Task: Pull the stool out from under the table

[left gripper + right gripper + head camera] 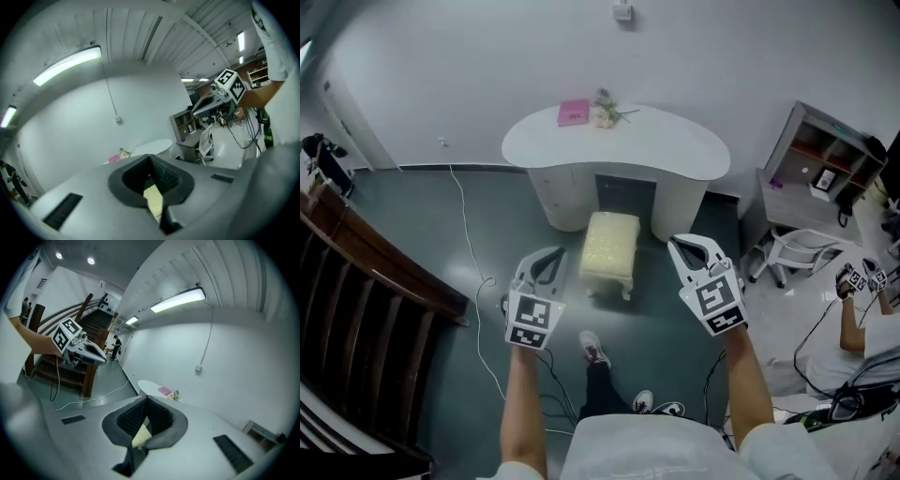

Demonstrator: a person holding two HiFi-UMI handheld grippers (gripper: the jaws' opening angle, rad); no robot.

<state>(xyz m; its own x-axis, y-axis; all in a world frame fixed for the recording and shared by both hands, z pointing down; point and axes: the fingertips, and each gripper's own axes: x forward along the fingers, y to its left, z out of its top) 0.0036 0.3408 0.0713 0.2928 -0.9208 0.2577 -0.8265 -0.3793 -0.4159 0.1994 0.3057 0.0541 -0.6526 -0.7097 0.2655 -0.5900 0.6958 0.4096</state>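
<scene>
Forearms held out at either side of the frame carry the left gripper [551, 253] and the right gripper [678, 242] high above the grey floor [478, 225], both well apart from the cream stool [609, 249] between and beyond them. Each gripper's own view shows its jaws pressed together with nothing clamped; the pale patch in the gap behind them is only the stool seen far off.

The stool stands on the floor just on the near side of the white kidney-shaped table [675, 150]. Its far end sits at the mouth of the dark knee opening, and most of its seat lies clear of the tabletop. A pink book [574, 112] and a small bunch of flowers [606, 114] lie at the table's far edge. A white cable [469, 225] trails over the floor at left, and a shelf unit [825, 155] and a white chair [797, 248] stand at right.

By the look of it, the pull is largely made and the hands are off the work. If the stool is to come out fully, the next move calls for lowering both grippers, parting the jaws, taking the near edge of the seat, and drawing it straight toward the person so that its legs do not catch the table's base.
</scene>
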